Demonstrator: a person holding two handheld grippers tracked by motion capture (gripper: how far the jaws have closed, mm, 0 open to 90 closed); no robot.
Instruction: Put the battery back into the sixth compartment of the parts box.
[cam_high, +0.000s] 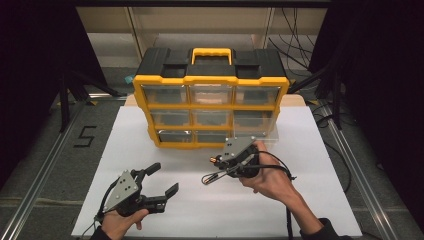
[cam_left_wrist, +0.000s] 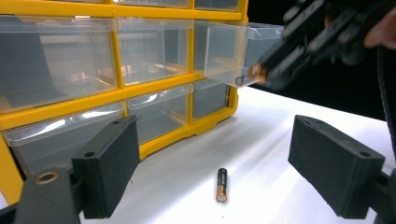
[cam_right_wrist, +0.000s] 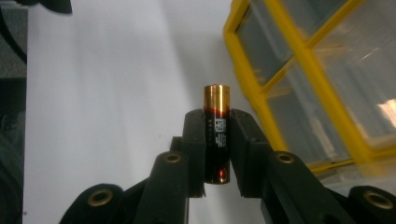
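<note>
Jaws of the right gripper (cam_right_wrist: 217, 154) clamp a battery (cam_right_wrist: 216, 133) near the pulled-out clear drawer (cam_left_wrist: 236, 51) of the yellow organizer (cam_high: 210, 80), apparently to drop it in, while the left gripper (cam_high: 157, 180) waits agape over a second battery (cam_left_wrist: 222, 185) on the white surface (cam_high: 200, 200).

Grey floor (cam_high: 45, 150), dark surroundings
</note>
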